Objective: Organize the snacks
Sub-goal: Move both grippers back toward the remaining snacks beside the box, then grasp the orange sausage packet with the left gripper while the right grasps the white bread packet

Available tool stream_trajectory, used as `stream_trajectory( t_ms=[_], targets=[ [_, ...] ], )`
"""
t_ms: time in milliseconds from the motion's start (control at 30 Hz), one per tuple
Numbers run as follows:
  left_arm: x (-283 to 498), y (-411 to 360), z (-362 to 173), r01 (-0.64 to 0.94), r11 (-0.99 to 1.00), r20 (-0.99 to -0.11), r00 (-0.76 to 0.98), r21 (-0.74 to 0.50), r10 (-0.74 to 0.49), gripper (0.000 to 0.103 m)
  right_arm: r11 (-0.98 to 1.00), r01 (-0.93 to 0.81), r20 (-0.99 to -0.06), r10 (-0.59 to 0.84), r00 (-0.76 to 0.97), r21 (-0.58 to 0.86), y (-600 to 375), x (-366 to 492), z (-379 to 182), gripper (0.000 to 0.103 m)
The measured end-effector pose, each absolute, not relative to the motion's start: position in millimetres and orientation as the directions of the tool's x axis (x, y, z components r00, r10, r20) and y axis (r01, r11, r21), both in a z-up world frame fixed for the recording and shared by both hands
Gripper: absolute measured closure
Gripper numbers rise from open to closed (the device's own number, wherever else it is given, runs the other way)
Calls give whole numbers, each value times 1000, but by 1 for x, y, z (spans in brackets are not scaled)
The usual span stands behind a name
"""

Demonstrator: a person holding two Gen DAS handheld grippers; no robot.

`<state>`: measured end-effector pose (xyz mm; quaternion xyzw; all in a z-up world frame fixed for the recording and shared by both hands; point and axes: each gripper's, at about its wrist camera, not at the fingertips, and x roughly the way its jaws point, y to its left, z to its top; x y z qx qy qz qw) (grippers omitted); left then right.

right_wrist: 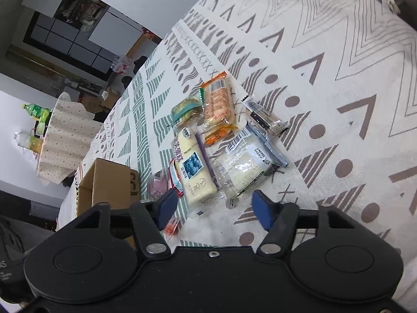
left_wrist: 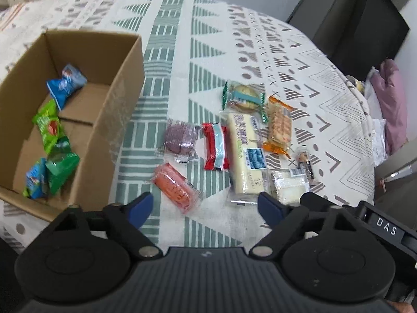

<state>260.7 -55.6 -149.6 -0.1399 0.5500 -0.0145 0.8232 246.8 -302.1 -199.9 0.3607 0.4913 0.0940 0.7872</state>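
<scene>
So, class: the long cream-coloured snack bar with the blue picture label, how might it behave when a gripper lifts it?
The cream bar looks long and flat, so it probably won't roll. Its glossy wrapper may slip between fingers. Gripped at one end, it could sag or tilt.

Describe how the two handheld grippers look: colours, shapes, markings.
Both match: a black ribbed body, two round black discs, silver pivot screws and black linkage arms ending in blue fingers. The left gripper has its fingers set wide; beside it, a black part reads "DAS". The right gripper shows no lettering.
</scene>
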Motion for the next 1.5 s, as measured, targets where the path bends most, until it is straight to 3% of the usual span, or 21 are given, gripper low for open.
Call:
stream_trajectory(
  t_ms=[100, 200, 600, 733, 900, 1000, 1067, 1333, 1500],
  targets=[
    [265, -56, -162, -152, 959, -911, 375, -241, -170, 36, 718, 225, -714, 503, 487, 659, -304, 250, -208, 49],
    [268, -55, -173, -179, 954, -917, 363, -241, -164, 40, 707, 244, -717, 507, 479, 663, -306, 253, -214, 52],
    [282, -53, -197, -243, 942, -919, 373, -231, -128, 43, 704, 262, -723, 500, 477, 660, -304, 270, -226, 52],
    [287, -51, -202, -258, 939, -917, 380, -230, -120, 55, 711, 252, -715, 481, 507, 657, -304, 273, -223, 52],
    [292, -51, -206, -261, 943, -920, 380, -207, -97, 62, 722, 267, -727, 452, 517, 638, -304, 280, -226, 52],
    [294, -52, -206, -256, 952, -924, 376, -170, -64, 82, 733, 270, -739, 442, 509, 624, -303, 281, -228, 51],
    [294, -49, -205, -265, 948, -924, 376, -179, -69, 85, 737, 272, -744, 438, 505, 618, -302, 283, -229, 50],
    [298, -45, -194, -239, 956, -912, 405, -172, -63, 86, 775, 275, -766, 378, 519, 569, -291, 300, -229, 28],
    [301, -43, -190, -231, 958, -910, 409, -172, -65, 86, 817, 271, -787, 314, 530, 509, -281, 310, -229, 26]
  ],
)
